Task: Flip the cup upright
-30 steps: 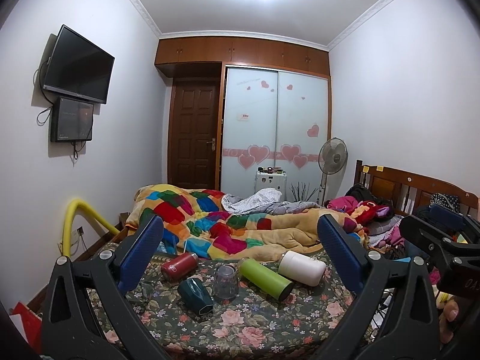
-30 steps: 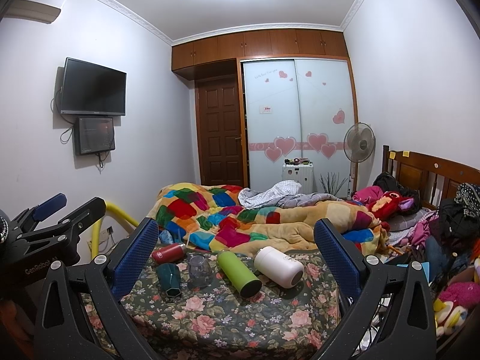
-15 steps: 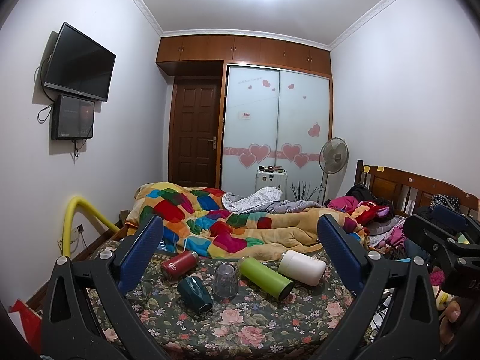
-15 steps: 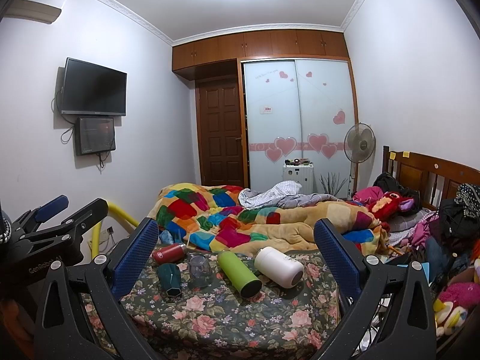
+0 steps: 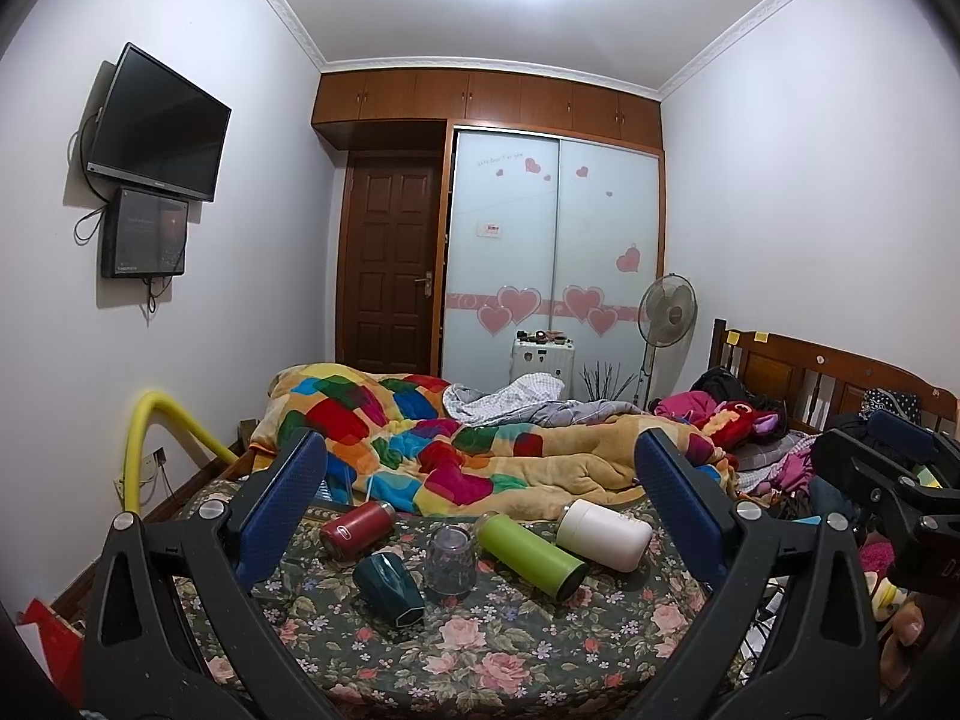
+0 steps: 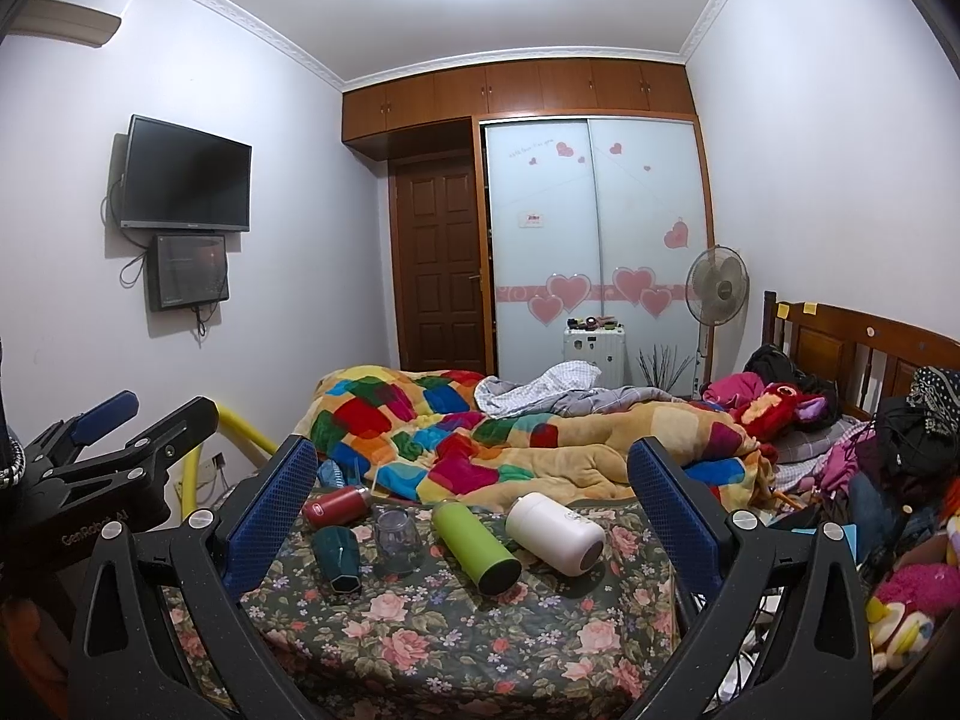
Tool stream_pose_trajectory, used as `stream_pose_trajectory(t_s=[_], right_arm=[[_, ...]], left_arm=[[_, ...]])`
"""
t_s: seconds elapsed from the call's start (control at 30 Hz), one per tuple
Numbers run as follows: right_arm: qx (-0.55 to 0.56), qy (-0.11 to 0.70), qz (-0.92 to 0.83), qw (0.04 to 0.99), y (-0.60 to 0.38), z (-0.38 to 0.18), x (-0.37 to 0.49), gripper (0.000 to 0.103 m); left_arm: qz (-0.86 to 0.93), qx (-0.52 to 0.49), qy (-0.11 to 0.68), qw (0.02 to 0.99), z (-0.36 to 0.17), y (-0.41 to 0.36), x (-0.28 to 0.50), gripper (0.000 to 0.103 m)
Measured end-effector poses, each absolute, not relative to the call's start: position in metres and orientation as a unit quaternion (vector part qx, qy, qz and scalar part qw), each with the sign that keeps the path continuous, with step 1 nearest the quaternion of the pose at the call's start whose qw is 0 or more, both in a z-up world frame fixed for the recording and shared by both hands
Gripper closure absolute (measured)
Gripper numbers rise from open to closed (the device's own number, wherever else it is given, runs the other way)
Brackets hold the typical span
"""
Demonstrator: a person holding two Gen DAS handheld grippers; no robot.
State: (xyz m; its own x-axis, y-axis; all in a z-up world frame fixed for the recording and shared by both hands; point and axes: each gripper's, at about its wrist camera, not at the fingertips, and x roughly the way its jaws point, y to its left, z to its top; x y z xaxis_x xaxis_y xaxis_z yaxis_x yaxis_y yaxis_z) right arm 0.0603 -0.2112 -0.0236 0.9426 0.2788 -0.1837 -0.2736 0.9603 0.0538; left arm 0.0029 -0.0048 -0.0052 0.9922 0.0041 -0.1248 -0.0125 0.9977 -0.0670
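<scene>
The tabletop (image 5: 480,660), covered in a dark floral cloth, has a wide bare stretch along its near edge in front of the clear cup (image 5: 451,561), while its far edge butts against the patchwork quilt (image 5: 420,438) heaped on the bed. The clear cup stands mouth-down near the middle of the row, just right of a teal cup (image 5: 387,588) lying on its side and just left of a green bottle (image 5: 531,555) lying down with its dark end toward the near edge. Behind the clear cup to the left lies a red bottle (image 5: 355,529); right of the green bottle lies a white bottle (image 5: 603,534). The left gripper (image 5: 480,498) and right gripper (image 6: 474,492) both hang short of the clear cup with jaws spread wide and nothing between them. Only the right wrist view shows the side of the left gripper, low by the yellow pipe (image 6: 240,426), and the clear cup (image 6: 397,542) with a clear gap to the green bottle (image 6: 475,545). Only the left wrist view shows the right gripper from the side, far right of the clear cup, over the piled clothes (image 5: 792,462).
</scene>
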Motion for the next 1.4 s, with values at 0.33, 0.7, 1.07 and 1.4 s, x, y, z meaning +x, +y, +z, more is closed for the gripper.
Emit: stream_pose_trajectory(t_s=[0.33, 0.7, 1.07, 1.4], right_arm=[[0.014, 0.104, 0.14, 0.985, -0.21, -0.028, 0.062, 0.0], [0.012, 0.143, 0.136, 0.98, -0.209, -0.047, 0.093, 0.0], [0.022, 0.215, 0.121, 0.969, -0.218, -0.076, 0.145, 0.0], [0.012, 0.271, 0.109, 0.956, -0.215, -0.103, 0.184, 0.0]], left_arm=[[0.004, -0.036, 0.07, 0.997, -0.011, -0.004, 0.01, 0.0], [0.032, -0.051, 0.161, 0.985, -0.06, 0.02, 0.081, 0.0], [0.076, -0.088, 0.4, 0.909, -0.209, 0.064, 0.215, 0.009], [0.079, -0.136, 0.463, 0.872, -0.265, 0.086, 0.291, 0.01]])
